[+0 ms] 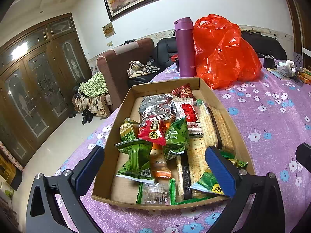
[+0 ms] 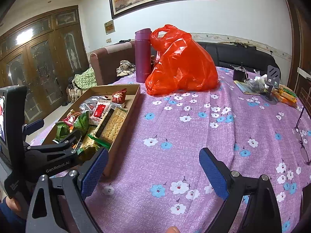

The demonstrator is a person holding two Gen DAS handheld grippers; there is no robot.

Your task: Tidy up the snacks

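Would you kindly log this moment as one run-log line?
stage: start | left gripper: open, over cardboard tray of snacks | right gripper: open, empty, over tablecloth | red bag: untouched

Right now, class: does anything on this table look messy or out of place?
Yes. In the cardboard tray, the snack packets lie heaped and overlapping at odd angles, unsorted. Eyeglasses lie loose near the table's right edge.

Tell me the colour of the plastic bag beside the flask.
Bright orange-red, translucent plastic bag; it shows best in the right wrist view, next to the purple flask.
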